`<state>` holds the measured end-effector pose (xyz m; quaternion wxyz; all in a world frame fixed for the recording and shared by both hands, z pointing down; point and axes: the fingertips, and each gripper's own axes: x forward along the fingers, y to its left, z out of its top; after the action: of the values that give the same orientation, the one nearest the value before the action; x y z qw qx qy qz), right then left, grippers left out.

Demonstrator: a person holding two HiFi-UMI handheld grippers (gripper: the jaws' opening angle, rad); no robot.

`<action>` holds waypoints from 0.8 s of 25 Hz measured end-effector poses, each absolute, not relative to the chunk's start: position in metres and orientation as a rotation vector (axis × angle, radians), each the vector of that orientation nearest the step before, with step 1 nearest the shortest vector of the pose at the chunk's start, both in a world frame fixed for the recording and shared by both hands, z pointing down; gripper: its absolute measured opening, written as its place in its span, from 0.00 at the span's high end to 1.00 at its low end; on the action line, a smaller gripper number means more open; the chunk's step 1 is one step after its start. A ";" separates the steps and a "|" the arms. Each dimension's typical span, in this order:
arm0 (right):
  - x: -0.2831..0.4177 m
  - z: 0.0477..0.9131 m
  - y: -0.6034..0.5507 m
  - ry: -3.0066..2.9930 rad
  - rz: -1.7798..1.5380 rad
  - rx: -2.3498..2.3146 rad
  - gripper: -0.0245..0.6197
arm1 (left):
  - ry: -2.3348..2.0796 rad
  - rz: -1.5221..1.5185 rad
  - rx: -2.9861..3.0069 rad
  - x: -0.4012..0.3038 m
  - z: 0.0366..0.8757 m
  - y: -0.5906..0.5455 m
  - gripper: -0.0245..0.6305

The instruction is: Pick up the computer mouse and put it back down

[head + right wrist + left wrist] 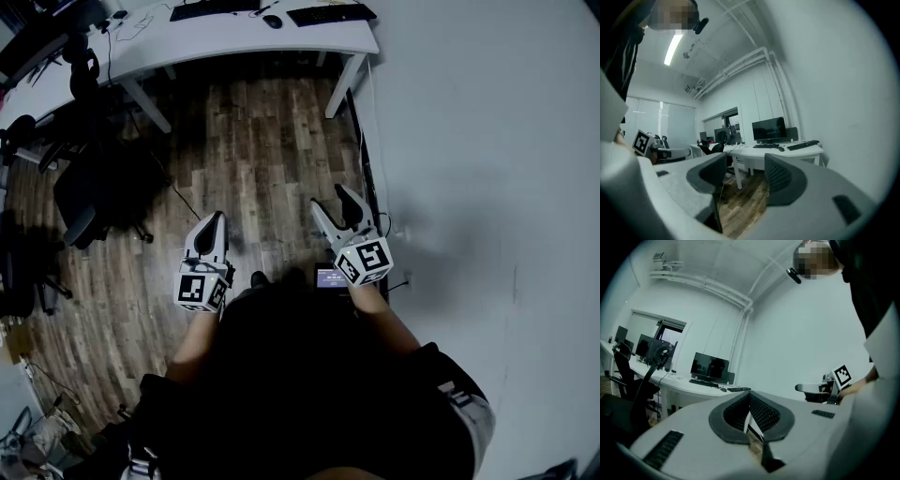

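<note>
The dark computer mouse (272, 21) lies on the white desk (234, 42) at the far end of the room, between two black keyboards. It shows small in the left gripper view (723, 390) and in the right gripper view (780, 149). Both grippers are held level over the wooden floor, far short of the desk. My left gripper (217, 223) (750, 399) is shut with its pads together and nothing in it. My right gripper (335, 201) (745, 171) stands open, with only floor seen between its jaws.
Black keyboards (330, 13) and a monitor (768, 130) sit on the desk. Dark office chairs (94, 187) crowd the left side. A white wall (487, 141) runs along the right, with cables (370, 178) at its foot. A small lit screen (330, 277) hangs near my waist.
</note>
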<state>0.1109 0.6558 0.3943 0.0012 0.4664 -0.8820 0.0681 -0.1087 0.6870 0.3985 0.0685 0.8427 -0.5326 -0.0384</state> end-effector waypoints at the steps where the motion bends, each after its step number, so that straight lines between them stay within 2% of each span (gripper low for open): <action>1: 0.116 0.395 0.657 -2.767 0.218 1.460 0.56 | -1.602 -0.120 2.529 -0.106 0.397 0.686 0.97; 20: 0.193 0.396 0.647 -2.840 0.234 1.437 0.56 | -1.590 -0.095 2.542 -0.035 0.386 0.672 0.97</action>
<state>0.1934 0.6474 0.3959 -0.0248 0.4501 -0.8896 0.0733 -0.0354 0.6721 0.3861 0.0709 0.8453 -0.5286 -0.0315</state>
